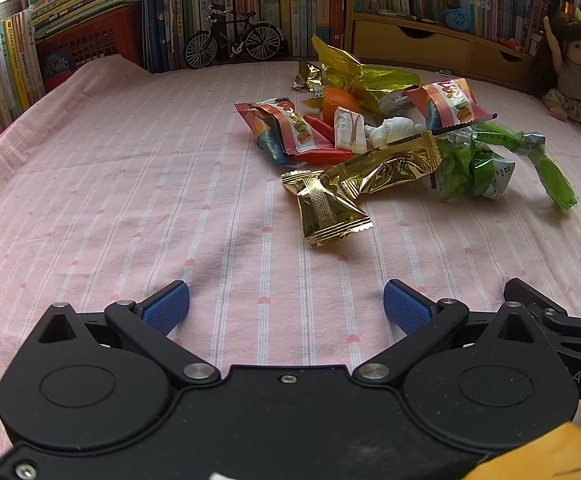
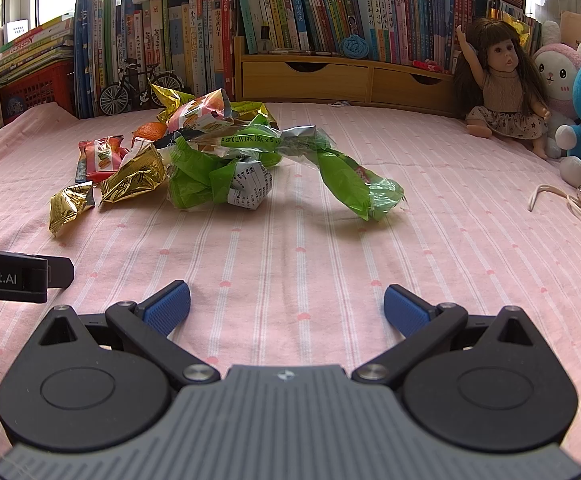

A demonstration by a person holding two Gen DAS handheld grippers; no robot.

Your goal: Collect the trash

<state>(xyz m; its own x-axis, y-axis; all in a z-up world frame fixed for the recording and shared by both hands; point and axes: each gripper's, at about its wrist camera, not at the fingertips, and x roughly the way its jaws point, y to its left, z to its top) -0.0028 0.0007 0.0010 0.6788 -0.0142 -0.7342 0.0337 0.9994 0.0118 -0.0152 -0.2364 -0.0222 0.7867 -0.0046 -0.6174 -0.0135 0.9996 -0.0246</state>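
Pink striped bed sheet (image 1: pixel 130 200) before packed bookshelves: heap of wrappers (image 1: pixel 374 136) beside the doll (image 2: pixel 498 88), wholly uncollected. Left hand-held gripper (image 1: pixel 286 306) and right hand-held gripper (image 2: pixel 286 306) both spread wide, empty, short of the heap. Collection seemingly not yet begun.

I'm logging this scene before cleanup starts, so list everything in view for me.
gold wrappers: two, gold, near edge of pile
green wrappers: crumpled bunch, green, pile's right side
macaron-print packets: two, red-pink, mid pile
orange: one, orange, inside pile
yellow foil bag: one, behind pile
model bicycle: one, black, by books
books: many, mixed, back wall
doll: one, brown hair, right
plush toys: two, pink-white and blue, far right
bedsheet: pink striped
left hand-held gripper: open
right hand-held gripper: open
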